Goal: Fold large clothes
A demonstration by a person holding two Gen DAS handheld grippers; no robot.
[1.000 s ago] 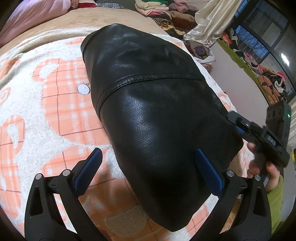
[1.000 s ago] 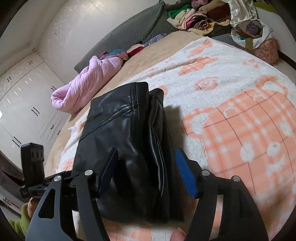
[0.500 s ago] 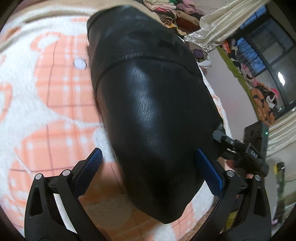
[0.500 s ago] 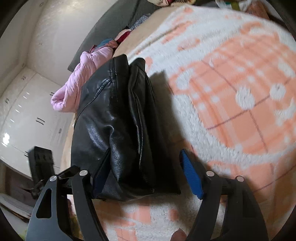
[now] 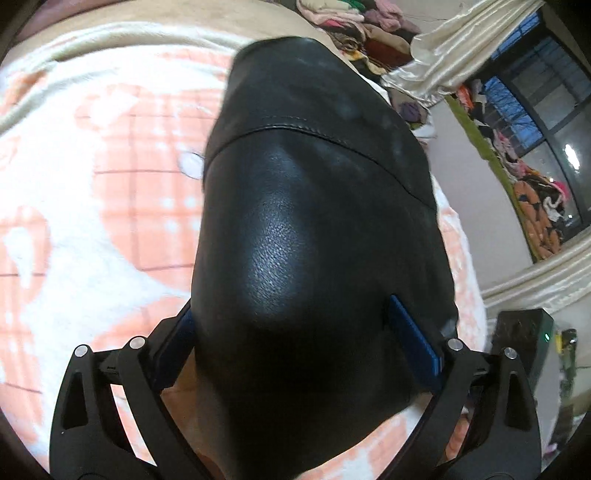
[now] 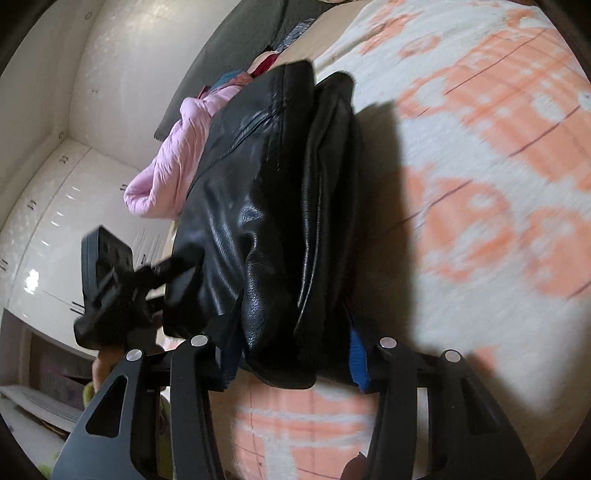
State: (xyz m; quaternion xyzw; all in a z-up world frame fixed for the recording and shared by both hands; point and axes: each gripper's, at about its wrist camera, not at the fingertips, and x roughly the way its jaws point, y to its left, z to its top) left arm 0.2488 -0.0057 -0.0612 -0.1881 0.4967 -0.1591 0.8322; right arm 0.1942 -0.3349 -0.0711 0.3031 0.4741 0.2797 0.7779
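Note:
A folded black leather jacket [image 5: 314, 229] lies on the orange-and-white plaid blanket [image 5: 92, 221]. My left gripper [image 5: 295, 347] straddles one end of the bundle, its blue pads [image 5: 413, 343] against both sides, and the jacket fills the gap. My right gripper [image 6: 291, 354] clasps the opposite end of the jacket [image 6: 273, 206], with its blue pads [image 6: 357, 354] on either side of the stacked folds. The left gripper also shows in the right wrist view [image 6: 110, 284] at the jacket's far corner. The jacket looks raised off the blanket.
A pink padded jacket [image 6: 166, 162] lies behind the black one near the dark headboard [image 6: 236, 48]. A heap of clothes [image 5: 354, 22] and a satin curtain [image 5: 443, 51] stand past the bed. White wardrobes [image 6: 48, 236] are at the left.
Both grippers have pushed in onto the jacket's ends and closed from wide open to pads against it. The bundle has tilted and risen from the blanket.

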